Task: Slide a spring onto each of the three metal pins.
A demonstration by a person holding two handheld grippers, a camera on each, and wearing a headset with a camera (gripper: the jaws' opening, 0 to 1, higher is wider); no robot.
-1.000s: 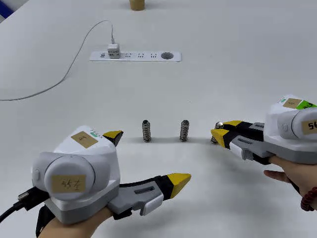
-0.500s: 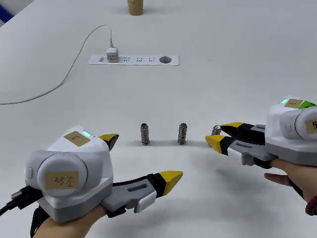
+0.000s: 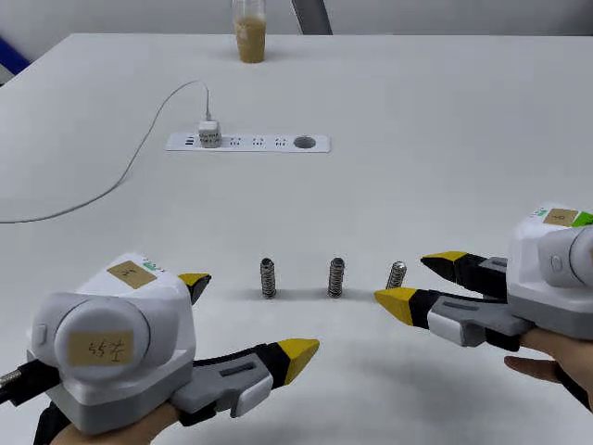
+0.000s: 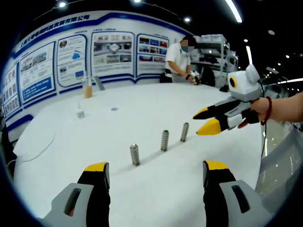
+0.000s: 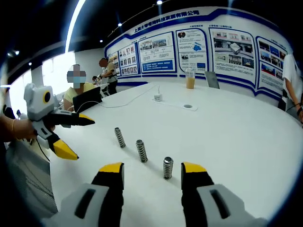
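We see three springs standing upright in a straight row on the white table (image 3: 445,139), near its front edge and between our two grippers. The left spring (image 3: 268,277), the middle spring (image 3: 336,276) and the right spring (image 3: 397,274) are evenly spaced and apart from one another. The coils mostly hide whatever they stand on, though the right spring shows a rounded metal top.

We hold the left gripper (image 3: 248,315) low at the front left with its jaws spread wide and nothing between them. Its yellow tips point toward the row, and the left spring is the nearest to it, though well clear of both tips.

We hold the right gripper (image 3: 419,278) in from the right, also released and empty. In the right gripper view the right spring stands in line with the gap between the two yellow tips, just ahead of them. We see no contact with either jaw.

Farther back on the table lies a white power strip (image 3: 259,143) with a charger (image 3: 210,134) plugged into its left end. A white cable (image 3: 120,181) runs from the charger, curving off to the left. At the far edge stands a clear cup (image 3: 249,32) of tan drink.
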